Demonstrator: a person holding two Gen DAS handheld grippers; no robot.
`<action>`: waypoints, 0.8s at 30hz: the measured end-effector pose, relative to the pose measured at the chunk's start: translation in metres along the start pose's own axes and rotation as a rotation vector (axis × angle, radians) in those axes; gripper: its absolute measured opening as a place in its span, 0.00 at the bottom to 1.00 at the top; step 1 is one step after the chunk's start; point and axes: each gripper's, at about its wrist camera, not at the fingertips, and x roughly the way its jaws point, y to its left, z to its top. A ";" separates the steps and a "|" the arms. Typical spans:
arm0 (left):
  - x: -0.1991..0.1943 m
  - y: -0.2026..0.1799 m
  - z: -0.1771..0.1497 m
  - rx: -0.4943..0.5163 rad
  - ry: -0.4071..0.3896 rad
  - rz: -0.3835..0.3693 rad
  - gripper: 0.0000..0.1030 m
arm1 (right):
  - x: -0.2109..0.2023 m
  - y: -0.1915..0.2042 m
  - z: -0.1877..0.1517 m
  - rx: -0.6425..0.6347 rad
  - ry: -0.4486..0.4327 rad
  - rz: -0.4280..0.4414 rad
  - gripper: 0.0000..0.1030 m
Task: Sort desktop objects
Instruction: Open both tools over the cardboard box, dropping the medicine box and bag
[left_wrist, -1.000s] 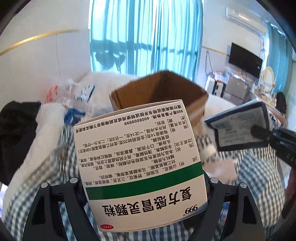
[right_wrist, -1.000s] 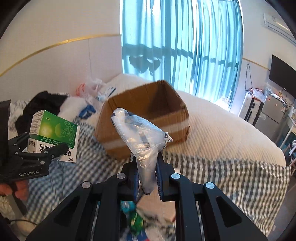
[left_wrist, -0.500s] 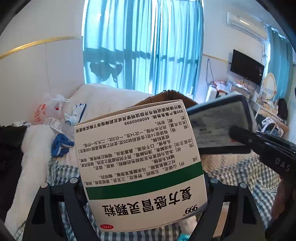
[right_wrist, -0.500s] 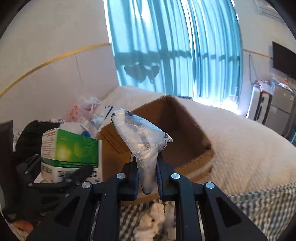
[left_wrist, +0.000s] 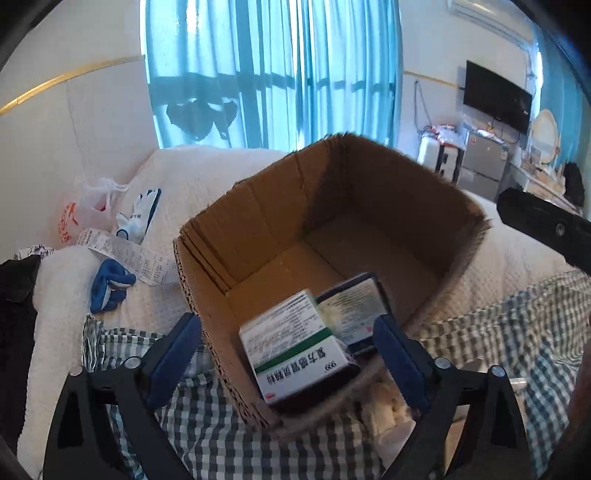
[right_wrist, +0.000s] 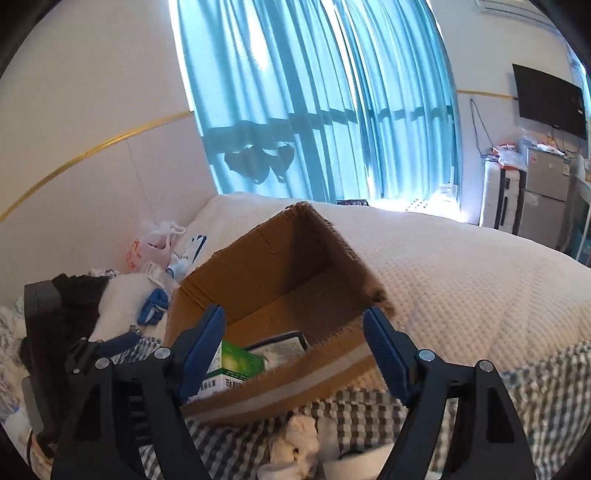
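An open cardboard box stands on the bed. Inside it lie a white-and-green medicine box and, right beside it, a dark-edged plastic-wrapped packet. My left gripper hovers over the box's near wall with its jaws opening. Its pads stand clear of the medicine box below. My right gripper hangs above the box's near rim, jaws opening too, with nothing between them. In the right wrist view the left gripper shows at the left.
A white quilted bedspread lies under the box, and a checked cloth lies in front of it. Blue-and-white gloves, a receipt, a plastic bag and dark clothing lie to the left. Crumpled tissue lies near me.
Both grippers came in over the cardboard box and opened. The medicine box left the left gripper and the wrapped packet left the right one. Both now lie inside the box.
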 end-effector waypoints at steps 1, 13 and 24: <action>-0.003 0.001 0.003 0.001 -0.003 -0.004 0.98 | -0.009 -0.001 0.001 -0.004 -0.002 -0.009 0.75; -0.100 -0.004 -0.023 -0.045 -0.009 -0.047 1.00 | -0.123 -0.005 -0.040 -0.080 0.053 -0.076 0.75; -0.097 -0.056 -0.142 -0.047 0.175 -0.073 1.00 | -0.134 -0.006 -0.171 -0.241 0.272 -0.074 0.75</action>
